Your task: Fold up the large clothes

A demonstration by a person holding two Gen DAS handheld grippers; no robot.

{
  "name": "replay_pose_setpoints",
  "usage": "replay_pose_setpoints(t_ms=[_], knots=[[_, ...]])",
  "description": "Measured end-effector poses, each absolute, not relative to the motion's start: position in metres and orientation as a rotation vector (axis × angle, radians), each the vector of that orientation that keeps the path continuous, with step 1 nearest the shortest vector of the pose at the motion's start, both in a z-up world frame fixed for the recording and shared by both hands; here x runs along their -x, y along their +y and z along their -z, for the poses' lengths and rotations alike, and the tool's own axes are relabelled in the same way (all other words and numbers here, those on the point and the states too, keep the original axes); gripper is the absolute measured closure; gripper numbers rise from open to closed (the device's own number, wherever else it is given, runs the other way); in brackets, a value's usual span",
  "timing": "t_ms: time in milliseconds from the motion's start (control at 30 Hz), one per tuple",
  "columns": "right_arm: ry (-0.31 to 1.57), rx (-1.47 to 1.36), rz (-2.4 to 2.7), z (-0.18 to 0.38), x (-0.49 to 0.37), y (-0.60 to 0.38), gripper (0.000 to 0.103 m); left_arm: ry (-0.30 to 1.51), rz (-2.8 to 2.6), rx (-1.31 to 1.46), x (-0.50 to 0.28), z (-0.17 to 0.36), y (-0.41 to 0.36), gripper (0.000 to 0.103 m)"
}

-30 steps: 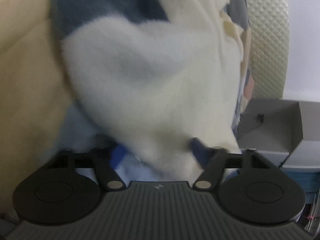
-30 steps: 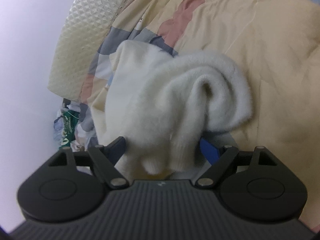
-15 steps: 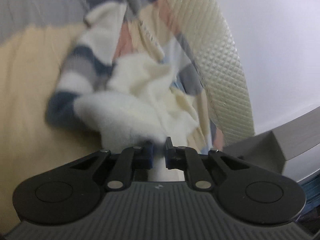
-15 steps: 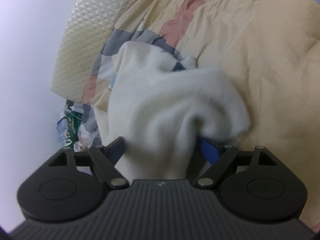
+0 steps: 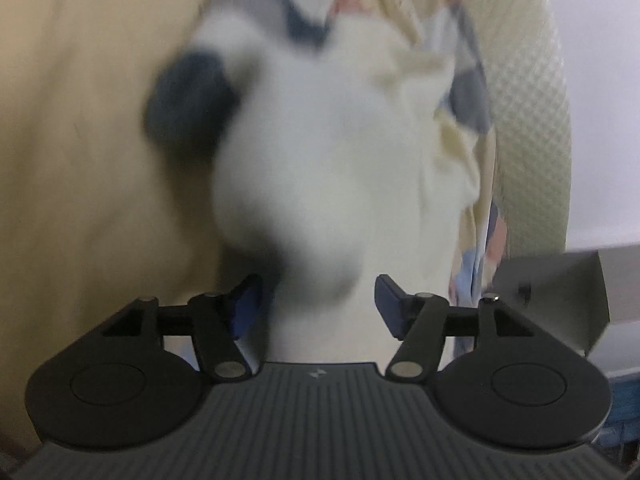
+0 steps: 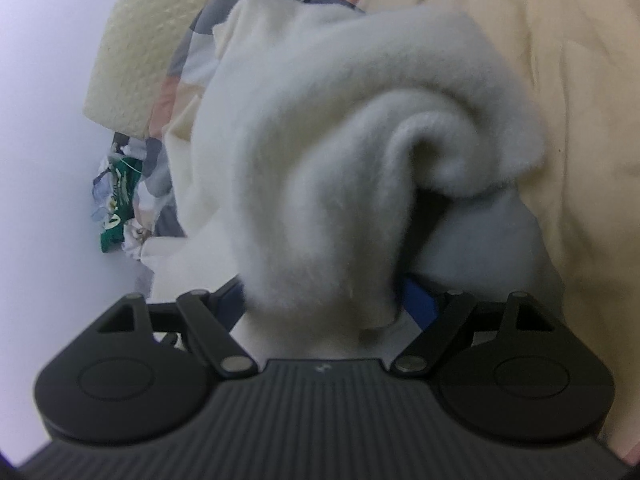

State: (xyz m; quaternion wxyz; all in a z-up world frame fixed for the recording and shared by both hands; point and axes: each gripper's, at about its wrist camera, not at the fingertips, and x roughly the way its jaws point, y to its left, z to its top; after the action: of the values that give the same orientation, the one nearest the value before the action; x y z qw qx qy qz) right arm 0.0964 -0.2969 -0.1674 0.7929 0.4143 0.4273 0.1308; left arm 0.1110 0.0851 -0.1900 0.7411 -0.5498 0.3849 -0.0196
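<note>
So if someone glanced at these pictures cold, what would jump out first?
A fluffy white garment fills the middle of both views, bunched into a curl right in front of the right hand-held gripper. In the left view dark blue stripes show at its upper left. Underneath lies a cream bedsheet.

A bed covered by a beige quilt (image 6: 560, 60) with grey and pink patches fills most of both views. Its cream quilted headboard (image 5: 532, 120) stands against a plain pale wall (image 6: 48, 160). Beside the headboard is a grey box (image 5: 560, 292), and below it some crumpled packets (image 6: 120, 200).
</note>
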Motion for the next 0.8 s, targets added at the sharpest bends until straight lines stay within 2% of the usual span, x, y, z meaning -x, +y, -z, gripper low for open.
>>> replay_pose_setpoints(t_ms=[233, 300, 333, 367, 433, 500, 533, 600, 800], knots=[[0.821, -0.81, -0.296, 0.153, -0.099, -0.298, 0.027, 0.919, 0.133, 1.164, -0.133, 0.207, 0.056, 0.035], [0.808, -0.764, -0.284, 0.152, -0.103, -0.297, 0.033, 0.893, 0.132, 1.129, -0.137, 0.204, 0.053, 0.036], [0.811, -0.756, -0.286, 0.154, -0.106, -0.297, 0.035, 0.879, 0.127, 1.109, -0.138, 0.202, 0.054, 0.044], [0.819, -0.755, -0.288, 0.156, -0.108, -0.297, 0.04, 0.868, 0.114, 1.082, -0.14, 0.199, 0.054, 0.049], [0.833, -0.75, -0.289, 0.161, -0.11, -0.296, 0.053, 0.842, 0.108, 1.087, -0.135, 0.197, 0.058, 0.07], [0.83, -0.743, -0.3, 0.16, -0.109, -0.295, 0.073, 0.803, 0.119, 1.103, -0.132, 0.192, 0.061, 0.085], [0.821, -0.741, -0.315, 0.158, -0.108, -0.295, 0.077, 0.778, 0.133, 1.103, -0.129, 0.188, 0.063, 0.089], [0.786, -0.719, -0.342, 0.148, -0.1, -0.294, 0.087, 0.706, 0.17, 1.078, -0.123, 0.177, 0.062, 0.091], [0.622, -0.654, -0.449, 0.1, -0.075, -0.29, 0.089, 0.461, 0.296, 0.907, -0.082, 0.115, 0.068, 0.092]])
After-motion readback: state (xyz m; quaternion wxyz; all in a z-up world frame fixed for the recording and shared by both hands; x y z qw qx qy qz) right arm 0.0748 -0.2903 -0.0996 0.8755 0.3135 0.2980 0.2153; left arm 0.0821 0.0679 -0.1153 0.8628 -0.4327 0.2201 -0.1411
